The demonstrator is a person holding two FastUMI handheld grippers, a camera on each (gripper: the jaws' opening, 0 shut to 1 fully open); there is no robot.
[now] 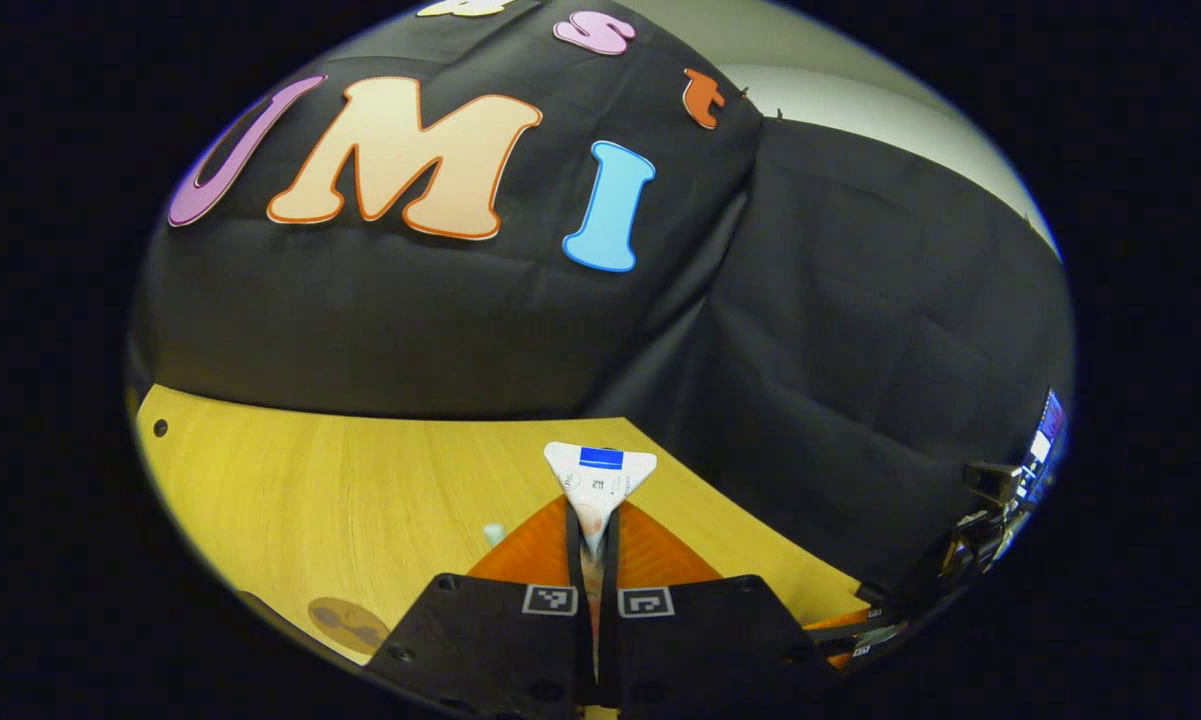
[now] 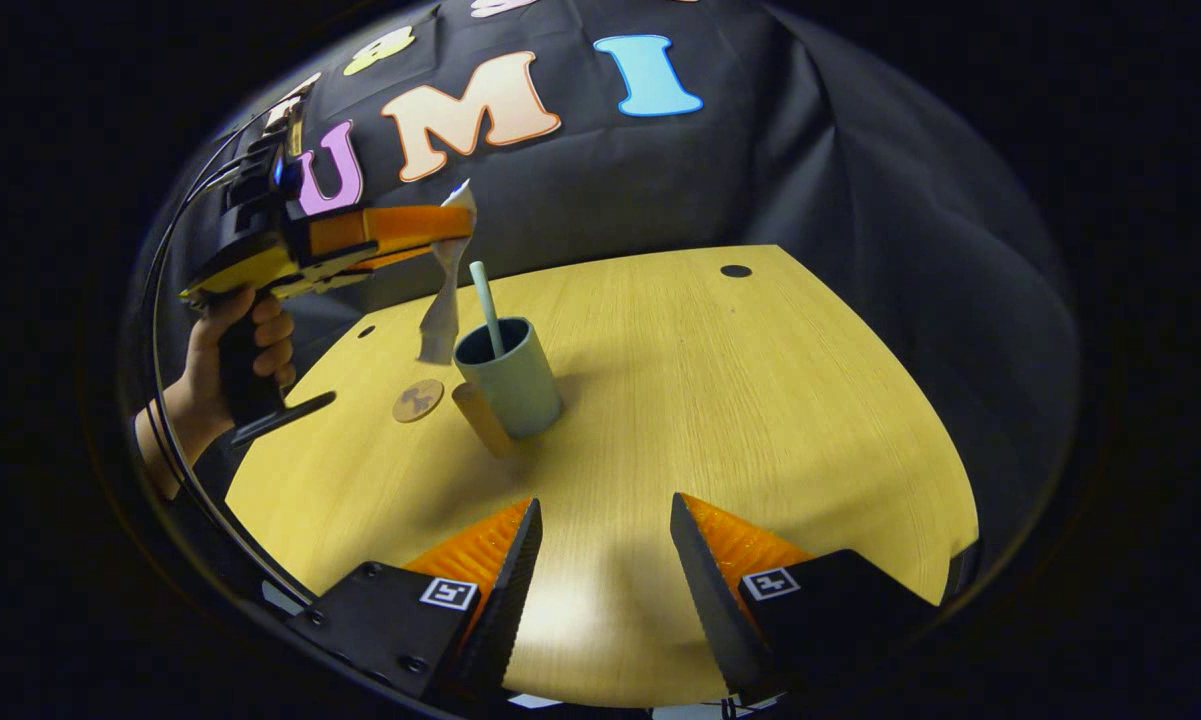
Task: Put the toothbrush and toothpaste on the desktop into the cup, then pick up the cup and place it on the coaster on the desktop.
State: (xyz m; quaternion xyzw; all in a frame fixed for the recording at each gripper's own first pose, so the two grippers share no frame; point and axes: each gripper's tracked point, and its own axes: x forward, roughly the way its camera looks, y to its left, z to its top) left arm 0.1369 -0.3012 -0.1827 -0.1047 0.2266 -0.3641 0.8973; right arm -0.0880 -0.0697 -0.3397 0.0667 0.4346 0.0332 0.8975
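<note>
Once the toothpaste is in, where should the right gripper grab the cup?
Hedged: take the cup across its mid wall, coming level from the right gripper's side. It stands upright; the toothbrush sticks out of the rim, so a top grip looks blocked.

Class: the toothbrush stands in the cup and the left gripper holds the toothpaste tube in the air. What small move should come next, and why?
Probably ease the left gripper right and down, so the toothpaste tube hangs over the cup mouth. The tube's lower end sits just left of the rim, above the table, beside the toothbrush. The right gripper waits open.
</note>
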